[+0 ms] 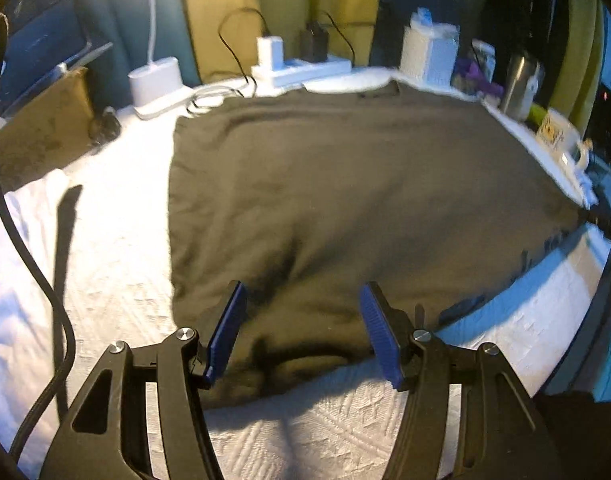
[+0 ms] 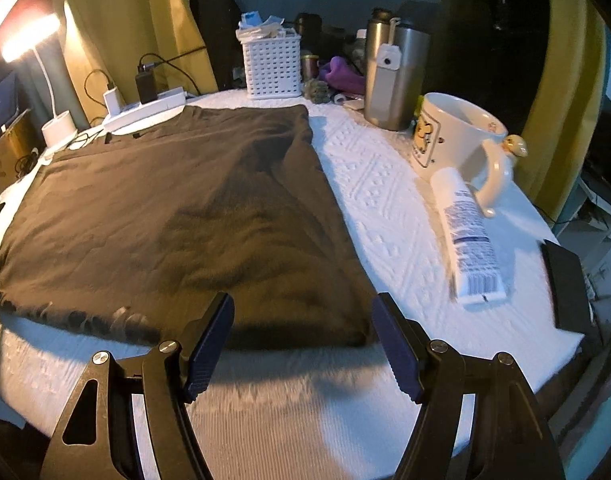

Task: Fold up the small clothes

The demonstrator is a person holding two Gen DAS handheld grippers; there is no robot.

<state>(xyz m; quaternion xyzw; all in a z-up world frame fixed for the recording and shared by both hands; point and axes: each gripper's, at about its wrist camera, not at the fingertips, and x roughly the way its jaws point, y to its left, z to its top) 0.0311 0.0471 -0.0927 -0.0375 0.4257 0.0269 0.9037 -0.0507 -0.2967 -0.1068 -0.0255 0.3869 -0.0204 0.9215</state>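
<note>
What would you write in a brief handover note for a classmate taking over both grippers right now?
Left gripper: open, holding nothing, at the near hem of the dark garment.
Right gripper: open, holding nothing, at the garment's near right corner.
Garment lies spread flat on the white cloth; sides look already folded in, though I cannot be sure.
Left: probably grip both near corners and fold away. Mind the tube and mug on the right.

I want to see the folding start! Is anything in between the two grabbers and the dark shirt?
Nothing visible. The left gripper and right gripper are both open at the near edge of the dark shirt. The tube lies off to the side.
</note>
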